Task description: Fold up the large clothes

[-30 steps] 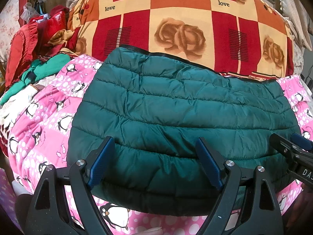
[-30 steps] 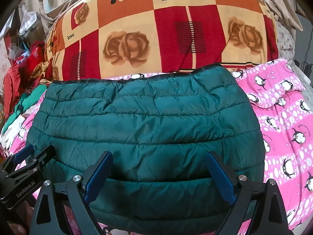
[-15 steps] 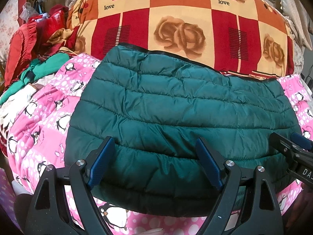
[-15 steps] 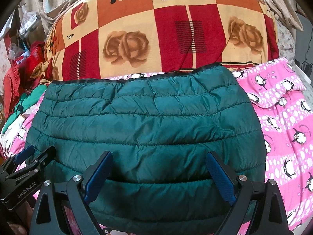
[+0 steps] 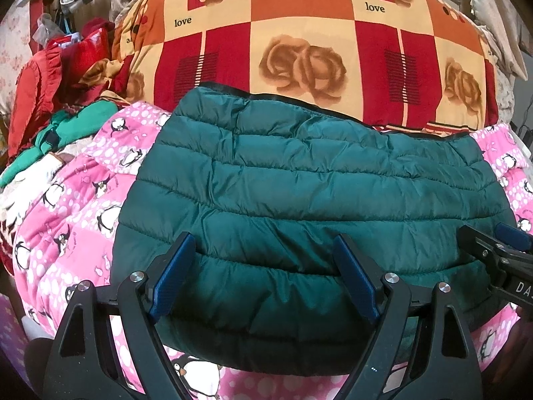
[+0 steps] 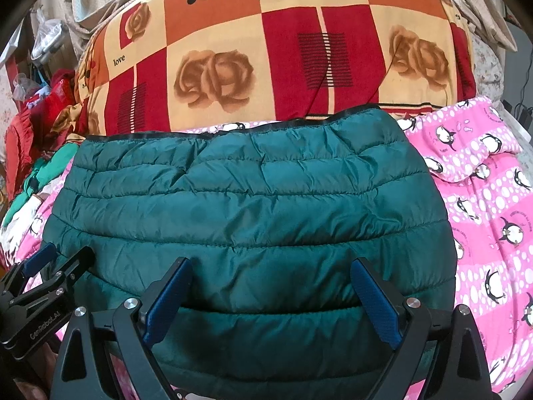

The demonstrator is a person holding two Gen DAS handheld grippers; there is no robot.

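A dark green quilted puffer jacket (image 5: 299, 193) lies folded into a wide bundle on a pink penguin-print sheet (image 5: 66, 206). It fills the middle of the right wrist view too, jacket (image 6: 253, 206). My left gripper (image 5: 263, 243) hovers over the jacket's near edge, jaws wide open, nothing between the blue pads. My right gripper (image 6: 271, 266) hangs open over the near edge further right, also holding nothing. Each gripper shows at the side of the other's view: the right gripper (image 5: 493, 250), the left gripper (image 6: 56, 260).
A big red, orange and cream rose-print quilt (image 5: 316, 43) is piled behind the jacket. Red and green clothes (image 5: 56, 100) are heaped at the left. The pink sheet (image 6: 483, 200) extends to the right of the jacket.
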